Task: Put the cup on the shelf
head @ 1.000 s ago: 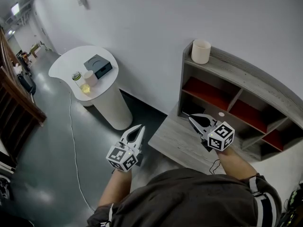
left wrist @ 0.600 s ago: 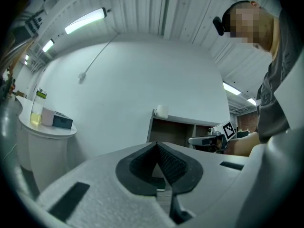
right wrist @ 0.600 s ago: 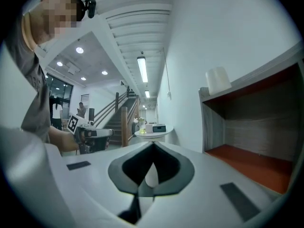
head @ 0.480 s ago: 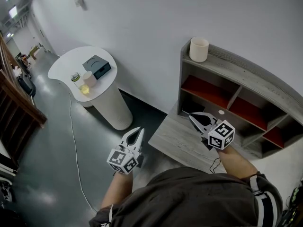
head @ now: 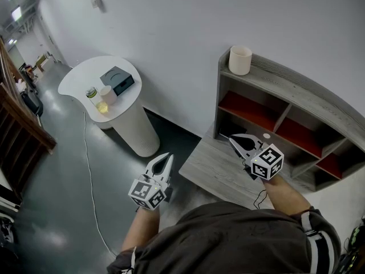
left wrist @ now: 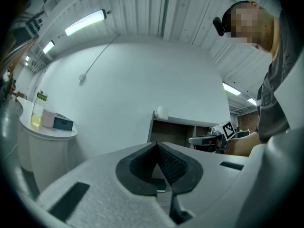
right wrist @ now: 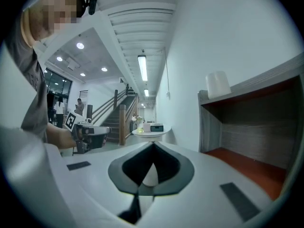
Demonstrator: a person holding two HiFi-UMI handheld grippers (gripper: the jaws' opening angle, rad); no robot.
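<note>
Standing upright on the top board of the shelf [head: 285,81], at its left end, high above and beyond the right gripper [head: 231,140]: the cream cup [head: 240,60], just the place named in the task. Impossible to judge from one look whether put there by the task or merely found there; equally fitting a job finished and a job aimed at some other cup. Both clenched shut on nothing: right gripper and left gripper [head: 169,154], tips pressed together with only far background beyond them. Right jaws hovering over the grey board [head: 208,170] at the shelf's foot, pointed toward the red-floored compartments; left jaws hanging over the floor, just left of that board. So no grasp, carry or release in hand, and nothing further clearly demanded for this cup. As for containers: inside of the cup not to be seen from any view. Far ahead and left of the left jaws, on the round bench [head: 85,73], a lidded jar [head: 96,99] with yellow liquid low in it, just beside a pale cup-like thing [head: 108,94], too small to name surely, and beyond those a dark box [head: 118,79].
</note>
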